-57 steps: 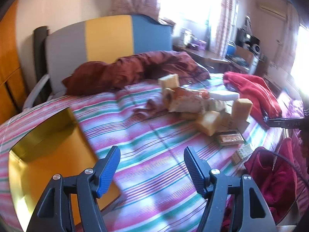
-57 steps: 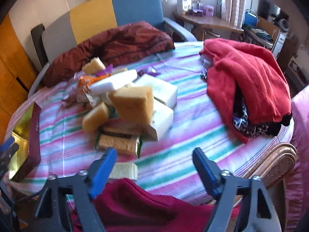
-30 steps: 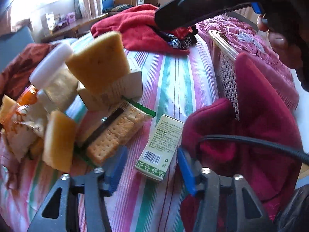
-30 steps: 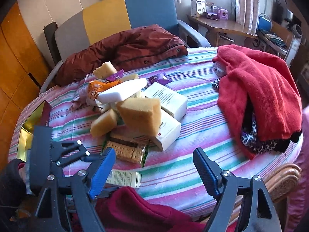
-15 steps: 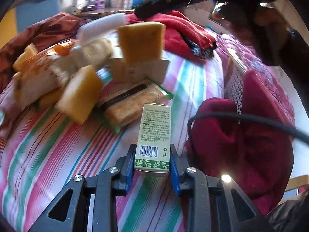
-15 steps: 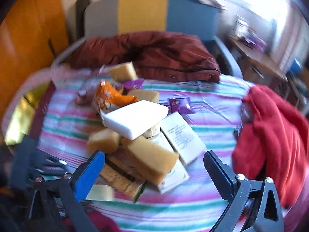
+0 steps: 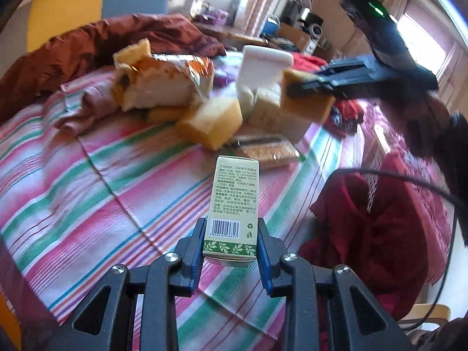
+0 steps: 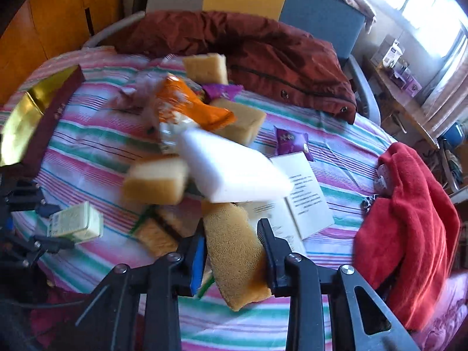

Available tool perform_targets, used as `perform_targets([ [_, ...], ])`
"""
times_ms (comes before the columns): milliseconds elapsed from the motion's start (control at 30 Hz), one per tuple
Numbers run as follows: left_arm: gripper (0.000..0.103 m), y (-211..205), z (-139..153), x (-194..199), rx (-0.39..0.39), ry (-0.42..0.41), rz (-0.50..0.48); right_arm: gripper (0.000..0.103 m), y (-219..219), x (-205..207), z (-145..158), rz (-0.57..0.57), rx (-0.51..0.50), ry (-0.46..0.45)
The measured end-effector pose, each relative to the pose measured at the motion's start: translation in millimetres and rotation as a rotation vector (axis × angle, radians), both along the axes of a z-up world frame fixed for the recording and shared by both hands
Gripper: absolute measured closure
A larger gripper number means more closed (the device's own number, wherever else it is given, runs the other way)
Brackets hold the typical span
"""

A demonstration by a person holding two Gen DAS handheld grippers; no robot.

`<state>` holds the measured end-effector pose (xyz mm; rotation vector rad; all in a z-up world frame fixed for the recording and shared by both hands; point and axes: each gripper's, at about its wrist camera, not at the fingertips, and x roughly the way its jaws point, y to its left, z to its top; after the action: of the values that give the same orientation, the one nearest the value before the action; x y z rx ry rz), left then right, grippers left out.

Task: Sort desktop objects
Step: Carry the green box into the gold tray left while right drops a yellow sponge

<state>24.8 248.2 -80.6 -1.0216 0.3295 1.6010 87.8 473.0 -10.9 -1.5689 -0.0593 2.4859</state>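
The left gripper (image 7: 231,241) had its blue fingers (image 7: 195,253) clamped on the lower end of a small green-and-cream carton (image 7: 234,207), which was held above the striped cloth (image 7: 87,193) covering the desk. The carton's upward face carried a block of small Chinese print with a few Latin words, among which "VITIS VINI" and "EUROPAEA" could be made out, then a barcode, a recycling mark, and a band of green leaf pattern at the bottom edge; the barcode digits were too small to read with certainty. The right gripper (image 8: 232,250) had its fingers closed on a tan sponge (image 8: 234,254), gripped by its sides at the near edge of the pile. In the pile behind it lay a white foam block (image 8: 234,172) on top, another yellow sponge (image 8: 156,184) to its left, an orange snack bag (image 8: 187,105), a purple wrapper (image 8: 291,142) whose script was unreadable, and a white printed box (image 8: 304,193) with lines of text too blurred to read. A pack of crackers (image 7: 267,149) lay just beyond the carton. A gold-lined dark red box (image 8: 32,117) sat at the far left of the desk, and a red garment (image 8: 409,222) lay at the right.
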Motion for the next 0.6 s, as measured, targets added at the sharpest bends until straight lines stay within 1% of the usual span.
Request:
perform_targets([
  [67,0.072,-4.4,10.0,2.0,0.021,0.011,0.031,0.07,-13.5,8.0,11.5,0.008,-0.017,0.039],
  [133,0.072,-16.2,20.9,-1.7,0.045,0.018,0.065,0.07,-29.0,13.8,23.0,0.028,-0.056,0.078],
  [233,0.072,-38.2,36.1,-9.6,0.074,0.035,0.137,0.07,-62.0,15.8,36.4,0.079,-0.139,0.144],
  [300,0.072,-55.8,44.8,-18.4,0.081,0.046,0.211,0.07,-80.4,9.0,40.8,0.112,-0.196,0.182],
  [433,0.072,-100.0,58.3,-39.4,0.103,0.055,0.355,0.07,-122.1,-20.6,47.1,0.2,-0.309,0.246],
  [467,0.072,-116.1,61.1,-46.4,0.108,0.06,0.406,0.07,-136.3,-35.4,48.3,0.23,-0.341,0.258],
  [533,0.072,-137.0,62.3,-56.3,0.114,0.06,0.465,0.07,-160.6,-55.8,48.4,0.275,-0.377,0.265],
  [567,0.072,-153.6,63.4,-62.4,0.115,0.067,0.515,0.07,-169.9,-64.5,47.4,0.294,-0.386,0.264],
  [600,0.072,-163.5,64.8,-65.6,0.113,0.076,0.545,0.07,-182.4,-77.3,46.4,0.313,-0.403,0.259],
])
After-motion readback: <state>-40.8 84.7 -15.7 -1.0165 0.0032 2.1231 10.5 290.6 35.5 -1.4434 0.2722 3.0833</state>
